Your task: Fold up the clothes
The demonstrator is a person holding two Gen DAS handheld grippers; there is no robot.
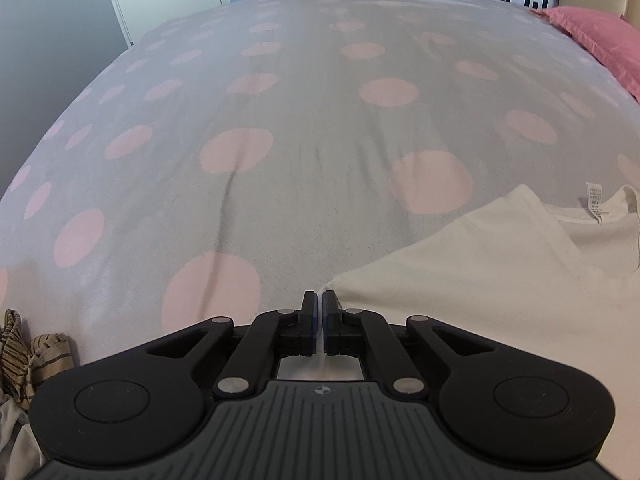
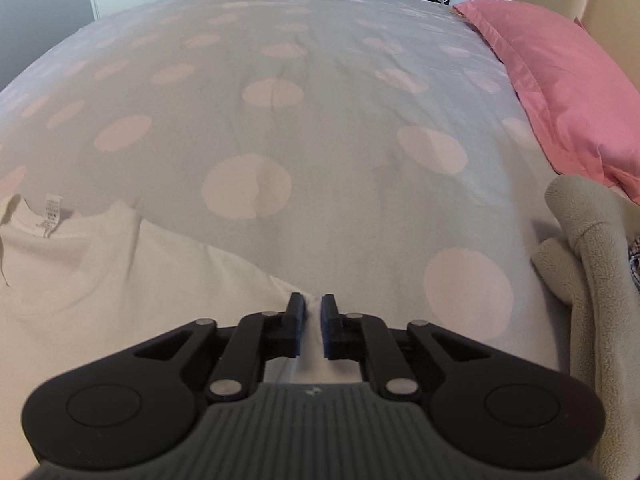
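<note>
A white t-shirt (image 1: 492, 264) lies on the bed, its neck label (image 1: 595, 200) facing up at the far edge. My left gripper (image 1: 322, 298) is shut on the shirt's left corner, at the lower middle of the left wrist view. In the right wrist view the same shirt (image 2: 100, 272) spreads to the left, label (image 2: 52, 212) at its far edge. My right gripper (image 2: 313, 302) is shut on a bunched fold of the shirt's right corner, white cloth showing between the fingers.
The bed cover (image 1: 280, 120) is pale grey with pink dots. A pink pillow (image 2: 568, 80) lies at the right. A grey fleece garment (image 2: 592, 260) sits by the right edge. Striped clothes (image 1: 24, 344) lie at the lower left. Furniture stands beyond the bed.
</note>
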